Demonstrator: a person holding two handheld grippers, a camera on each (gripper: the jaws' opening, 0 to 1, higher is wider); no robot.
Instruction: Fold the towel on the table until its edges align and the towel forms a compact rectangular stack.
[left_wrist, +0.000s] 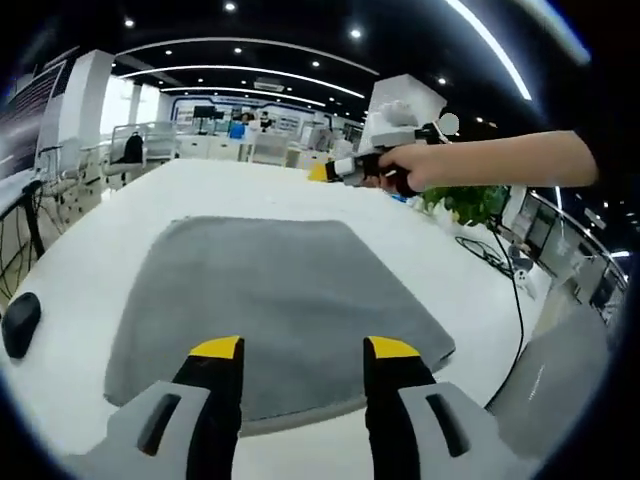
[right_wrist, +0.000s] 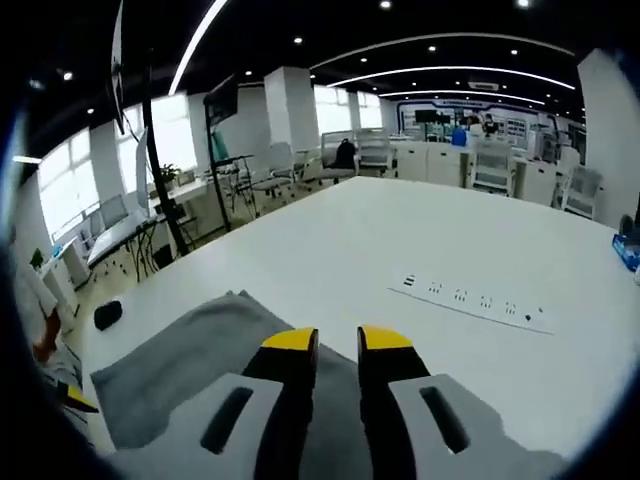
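The grey, soft cloth towel (left_wrist: 275, 305) lies flat and unfolded across the centre of the left gripper view, spread on the broad white table (left_wrist: 420, 250), with its near edge just ahead of the jaws. In the right gripper view the same towel (right_wrist: 190, 365) occupies the lower left, partly beneath the jaws. No fold looks started, so the task appears to be at its beginning.

The left gripper (left_wrist: 305, 350), yellow-tipped with grey bodies, rises from the bottom of its view with jaws spread wide and nothing between them, poised over the near edge, probably to pinch it. The right gripper (right_wrist: 337, 340) hangs above the towel's far side with jaws nearly together, only a narrow gap between them, holding nothing; it also appears at the upper right of the left gripper view, gripped by a person's hand (left_wrist: 420, 165).

A small black object (left_wrist: 20, 322) sits on the table at the lower left.
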